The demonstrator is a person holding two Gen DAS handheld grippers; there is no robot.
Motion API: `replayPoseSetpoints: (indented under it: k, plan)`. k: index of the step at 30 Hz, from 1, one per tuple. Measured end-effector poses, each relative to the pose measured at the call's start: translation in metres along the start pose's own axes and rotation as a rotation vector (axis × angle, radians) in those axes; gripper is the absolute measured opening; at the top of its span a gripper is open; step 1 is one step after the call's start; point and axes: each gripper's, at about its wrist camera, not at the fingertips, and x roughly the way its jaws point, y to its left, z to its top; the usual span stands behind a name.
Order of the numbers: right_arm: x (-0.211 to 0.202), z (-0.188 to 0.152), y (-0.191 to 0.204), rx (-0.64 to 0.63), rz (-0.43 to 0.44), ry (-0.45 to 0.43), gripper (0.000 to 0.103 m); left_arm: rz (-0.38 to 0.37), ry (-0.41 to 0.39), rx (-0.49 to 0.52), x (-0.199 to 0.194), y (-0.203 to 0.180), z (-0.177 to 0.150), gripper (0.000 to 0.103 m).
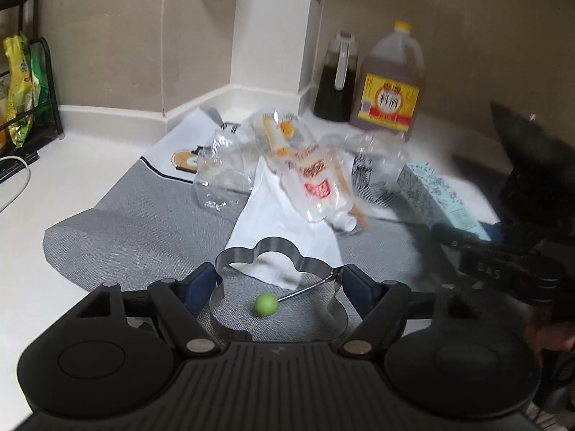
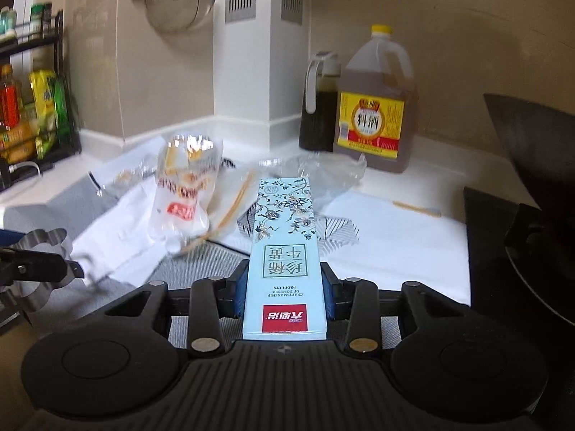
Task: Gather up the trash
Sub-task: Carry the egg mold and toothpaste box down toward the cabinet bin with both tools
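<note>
Your left gripper (image 1: 280, 283) clamps a metal egg ring (image 1: 276, 287); your right gripper (image 2: 285, 294) clamps a blue box (image 2: 284, 255); blurred, probably plastic, bottles (image 1: 312, 179) lie mid-counter (image 1: 54, 186).

A white countertop (image 2: 413, 251) is covered partly by a grey mat (image 1: 143, 222). Behind the mat, an oil jug (image 2: 375, 107) and a dark dispenser bottle (image 2: 318, 107) are stood against the wall.

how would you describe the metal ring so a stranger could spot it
Find the grey mat on the white counter. At its near edge the left tool grips a metal ring. Unlike the clear plastic trash behind, it is shiny steel, flower-shaped, with a green knob.
</note>
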Motion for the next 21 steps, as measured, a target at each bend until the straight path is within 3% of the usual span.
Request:
replayPoseSetpoints:
  k: [6, 12, 21]
  plan:
    - [-0.015, 0.001, -0.007, 0.039, 0.023, -0.039, 0.041, -0.020, -0.093, 0.011, -0.033, -0.001, -0.007, 0.082]
    - [-0.043, -0.001, -0.005, 0.052, 0.072, -0.092, 0.041, -0.032, -0.134, 0.001, -0.065, 0.002, -0.018, 0.082]
    - [-0.107, -0.018, 0.036, -0.037, 0.288, -0.147, 0.041, 0.021, -0.128, 0.008, -0.115, 0.017, -0.063, 0.082]
